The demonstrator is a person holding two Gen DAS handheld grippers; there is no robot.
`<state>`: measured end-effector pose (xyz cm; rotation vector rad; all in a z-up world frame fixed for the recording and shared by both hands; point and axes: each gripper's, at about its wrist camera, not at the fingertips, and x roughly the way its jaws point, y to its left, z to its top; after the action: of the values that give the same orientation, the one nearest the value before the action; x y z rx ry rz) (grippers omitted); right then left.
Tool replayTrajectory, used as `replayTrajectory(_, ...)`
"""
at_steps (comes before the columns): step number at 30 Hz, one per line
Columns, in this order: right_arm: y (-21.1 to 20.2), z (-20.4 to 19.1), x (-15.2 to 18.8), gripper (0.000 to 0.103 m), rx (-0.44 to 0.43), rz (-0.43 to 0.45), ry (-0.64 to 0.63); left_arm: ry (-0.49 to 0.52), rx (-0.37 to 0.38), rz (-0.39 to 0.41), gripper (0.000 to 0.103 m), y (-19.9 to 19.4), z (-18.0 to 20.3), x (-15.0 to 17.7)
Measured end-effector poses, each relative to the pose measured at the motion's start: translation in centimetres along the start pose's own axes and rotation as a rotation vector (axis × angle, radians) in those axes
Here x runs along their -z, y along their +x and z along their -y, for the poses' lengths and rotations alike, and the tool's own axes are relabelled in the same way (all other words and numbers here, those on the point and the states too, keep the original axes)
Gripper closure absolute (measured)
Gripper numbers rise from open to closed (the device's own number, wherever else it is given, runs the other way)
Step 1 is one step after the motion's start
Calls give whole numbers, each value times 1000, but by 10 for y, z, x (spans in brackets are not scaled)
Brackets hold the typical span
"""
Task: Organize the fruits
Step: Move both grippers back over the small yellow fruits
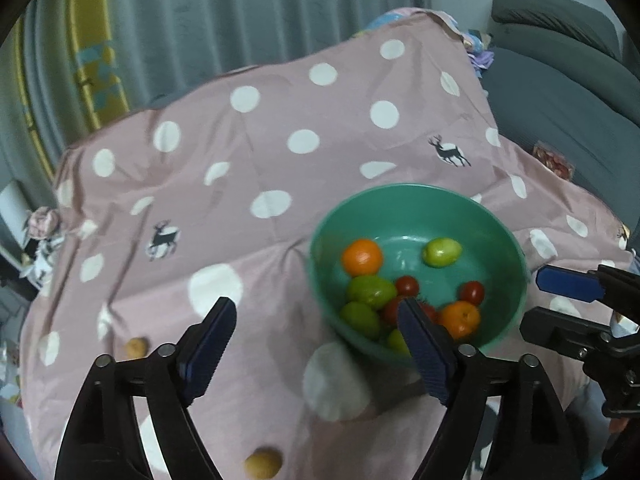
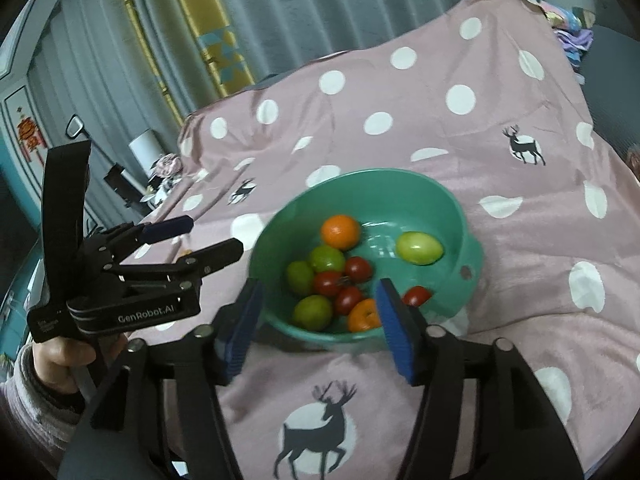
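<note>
A green bowl [image 1: 512, 240] [image 2: 452, 204] sits on a pink dotted cloth and holds oranges [image 1: 362, 257], green fruits [image 1: 442, 252] and red tomatoes [image 1: 472, 293]. Two small yellow-brown fruits lie on the cloth left of the bowl, one [image 1: 137, 347] farther and one [image 1: 263, 463] nearer. My left gripper [image 1: 316, 340] is open and empty, above the cloth just left of the bowl; it also shows in the right wrist view [image 2: 200, 236]. My right gripper [image 2: 320, 320] is open and empty over the bowl's near rim; it also shows in the left wrist view [image 1: 536, 300].
The cloth [image 1: 280, 140] covers a raised surface with edges falling off at the back and left. A grey sofa [image 1: 560, 80] stands at the right. Curtains [image 1: 240, 8] hang behind. Small clutter [image 1: 40, 236] lies beyond the left edge.
</note>
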<state>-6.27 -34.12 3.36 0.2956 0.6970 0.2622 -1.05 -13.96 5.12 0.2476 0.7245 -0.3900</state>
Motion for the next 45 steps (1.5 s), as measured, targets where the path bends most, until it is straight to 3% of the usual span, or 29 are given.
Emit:
replayTrajectory(7, 0, -30, 7, 38, -47, -29, -61, -12, -89, 25, 9, -26, -16, 22)
replayTrajectory(11, 3, -48, 9, 29, -68, -40, -95, -27, -123, 33, 7, -40, -28, 34)
replayTrajectory(16, 6, -66, 8, 28, -85, -55, -129, -58, -155, 41, 6, -50, -42, 43)
replayTrajectory(30, 23, -104, 6, 27, -98, -100, -209, -129, -127, 26, 4, -46, -72, 61)
replayTrajectory(45, 63, -124, 12, 27, -95, -192, -240, -213, -99, -46, 4, -19, -103, 81)
